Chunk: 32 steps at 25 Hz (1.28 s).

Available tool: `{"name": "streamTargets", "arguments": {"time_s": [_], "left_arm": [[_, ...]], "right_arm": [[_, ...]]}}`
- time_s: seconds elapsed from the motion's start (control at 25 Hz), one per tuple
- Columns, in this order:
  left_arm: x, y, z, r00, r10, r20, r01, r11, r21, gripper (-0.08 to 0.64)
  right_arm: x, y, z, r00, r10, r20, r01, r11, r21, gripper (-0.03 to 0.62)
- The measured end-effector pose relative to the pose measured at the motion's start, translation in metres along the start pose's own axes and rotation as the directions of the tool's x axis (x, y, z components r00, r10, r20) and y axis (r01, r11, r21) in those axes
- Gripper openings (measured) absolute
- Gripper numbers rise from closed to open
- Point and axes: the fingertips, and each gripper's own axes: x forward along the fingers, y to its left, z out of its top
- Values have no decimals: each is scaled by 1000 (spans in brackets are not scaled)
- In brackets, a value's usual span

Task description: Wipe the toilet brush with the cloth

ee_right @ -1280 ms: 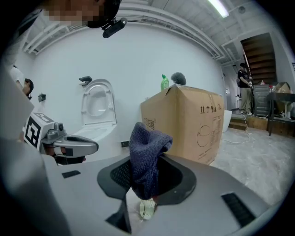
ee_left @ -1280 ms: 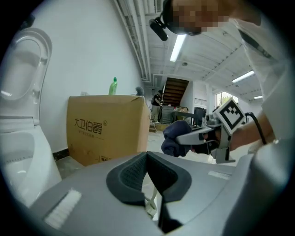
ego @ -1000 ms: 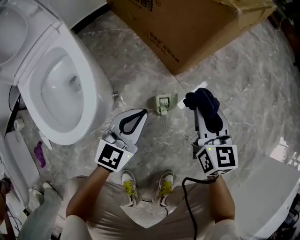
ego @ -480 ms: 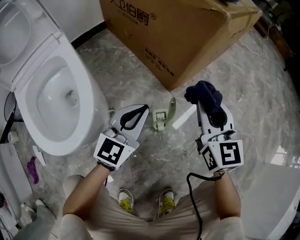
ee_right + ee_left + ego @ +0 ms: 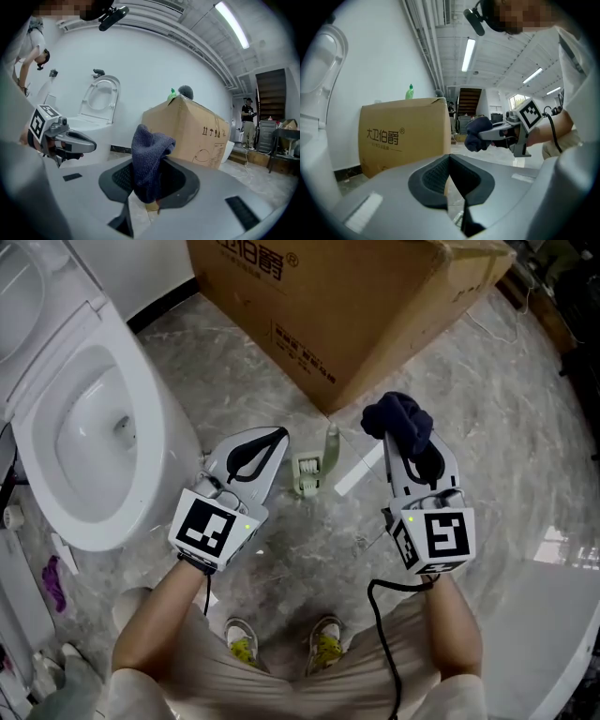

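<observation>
The toilet brush lies on the marble floor between my two grippers, its pale green head near me and a white handle slanting off to the right. My left gripper is just left of the brush head, shut with nothing in it. My right gripper is shut on a dark blue cloth, which bunches up over its tips just right of the handle. The same cloth stands up from the jaws in the right gripper view, and the cloth also shows in the left gripper view.
A white toilet with its seat raised stands at the left. A big cardboard box fills the floor beyond the brush. A white curved fixture is at the lower right. A black cable hangs from the right gripper. The person's shoes are below.
Both grippers have moved forward towards the box, so their tips now reach past the brush head. The right one has kept hold of the cloth and the left one has stayed shut.
</observation>
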Motion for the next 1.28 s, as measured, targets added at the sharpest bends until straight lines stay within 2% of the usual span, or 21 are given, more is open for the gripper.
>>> {"name": "streamTargets", "arguments": {"time_s": [0.12, 0.32, 0.44, 0.56, 0.76, 0.88, 1.08, 1.28], "left_arm": [[-1, 5, -3, 1000, 8, -12, -8, 1000, 2, 0], [4, 4, -2, 1000, 1, -16, 1, 997, 82, 0], [6, 1, -6, 1000, -14, -27, 16, 998, 59, 0], [6, -1, -4, 999, -32, -21, 33, 997, 68, 0], [1, 5, -2, 1000, -10, -12, 11, 999, 34, 0], [0, 6, -4, 1000, -7, -23, 8, 999, 35, 0], [-5, 8, -6, 1000, 5, -25, -4, 999, 50, 0], [-7, 12, -8, 999, 9, -32, -8, 999, 44, 0]], "right_arm": [[1, 10, -1, 999, 37, 20, -38, 999, 21, 110], [6, 24, 4, 998, 39, 46, -37, 999, -32, 110], [7, 31, 9, 996, 47, 77, -44, 999, -31, 110], [5, 29, 16, 994, 19, 112, -13, 999, -52, 110], [4, 30, 12, 993, 37, 115, -41, 999, 29, 110], [7, 37, 17, 990, 57, 125, -55, 998, -19, 112], [13, 52, 11, 991, 93, 96, -91, 995, -30, 112], [17, 65, -14, 992, 123, 13, -121, 989, -86, 115]]}}
